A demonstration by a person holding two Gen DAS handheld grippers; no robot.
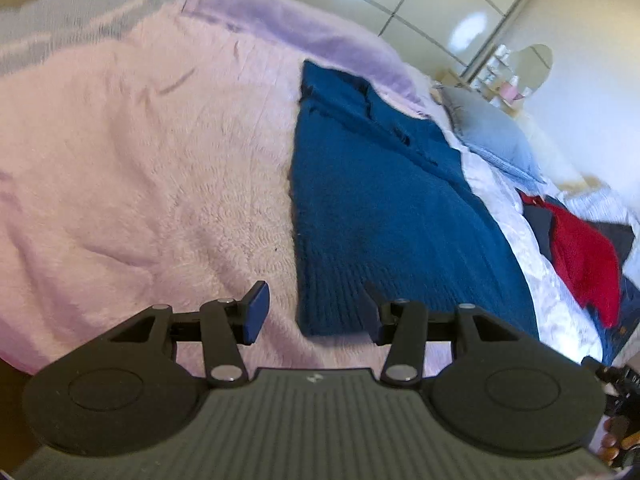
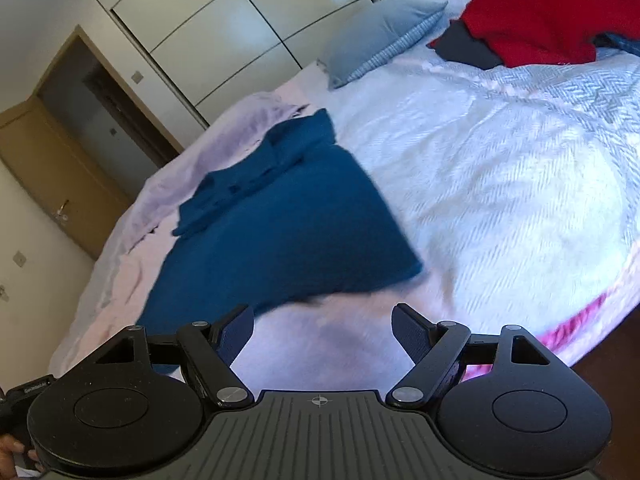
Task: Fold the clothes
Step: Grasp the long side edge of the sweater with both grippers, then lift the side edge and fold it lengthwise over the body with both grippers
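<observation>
Hovering tilted over the blue sweater [image 1: 384,208], left claw [image 1: 312,312] and right claw [image 2: 322,332], both apart, empty.

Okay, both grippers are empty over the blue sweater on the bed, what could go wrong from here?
1. The blue sweater has bunched folds at its far end; folding now may trap them.
2. It lies on a fluffy pink blanket; the left hand-held gripper may pinch blanket along with the hem.
3. The right hand-held gripper sits off the sweater's corner, so the grabs may be uneven.
</observation>
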